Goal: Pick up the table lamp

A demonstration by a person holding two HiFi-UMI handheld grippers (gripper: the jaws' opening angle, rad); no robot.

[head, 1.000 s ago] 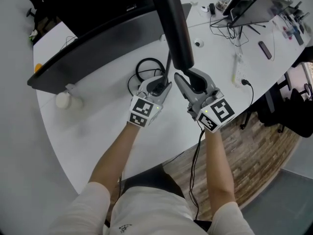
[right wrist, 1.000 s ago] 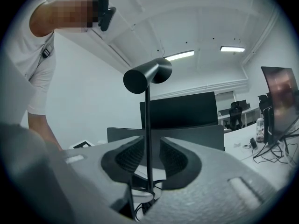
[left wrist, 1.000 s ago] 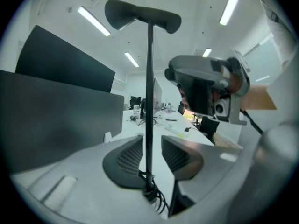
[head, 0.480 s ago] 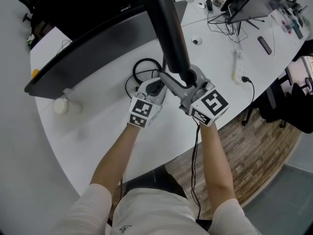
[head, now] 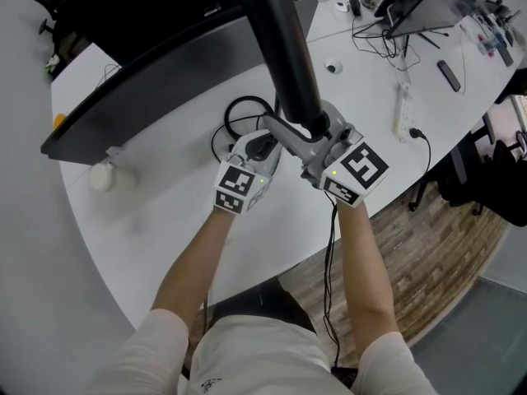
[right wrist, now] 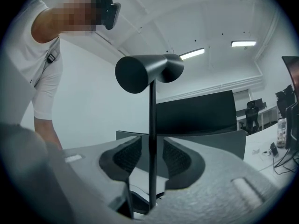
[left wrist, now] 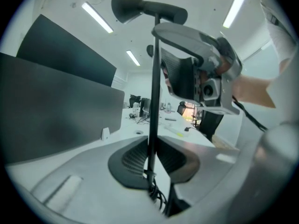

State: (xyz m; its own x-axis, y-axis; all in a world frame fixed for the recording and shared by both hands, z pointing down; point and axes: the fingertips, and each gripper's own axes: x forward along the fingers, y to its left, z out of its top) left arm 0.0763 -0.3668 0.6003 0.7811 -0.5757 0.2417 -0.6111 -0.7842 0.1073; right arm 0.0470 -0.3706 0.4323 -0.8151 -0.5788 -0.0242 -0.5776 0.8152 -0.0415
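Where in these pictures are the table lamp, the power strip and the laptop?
table lamp (right wrist: pixel 142 73): right gripper view, on its dark shade.
power strip (head: pixel 401 112): head view, on its white body.
laptop (head: pixel 440 11): head view, on its open lid.

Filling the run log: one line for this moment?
left gripper: jaws shut on lamp stem | right gripper: jaws open, straddling stem, not touching

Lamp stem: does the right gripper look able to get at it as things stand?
Likely yes: the lamp stem stands between the right gripper's open jaws, with a gap either side and nothing blocking.
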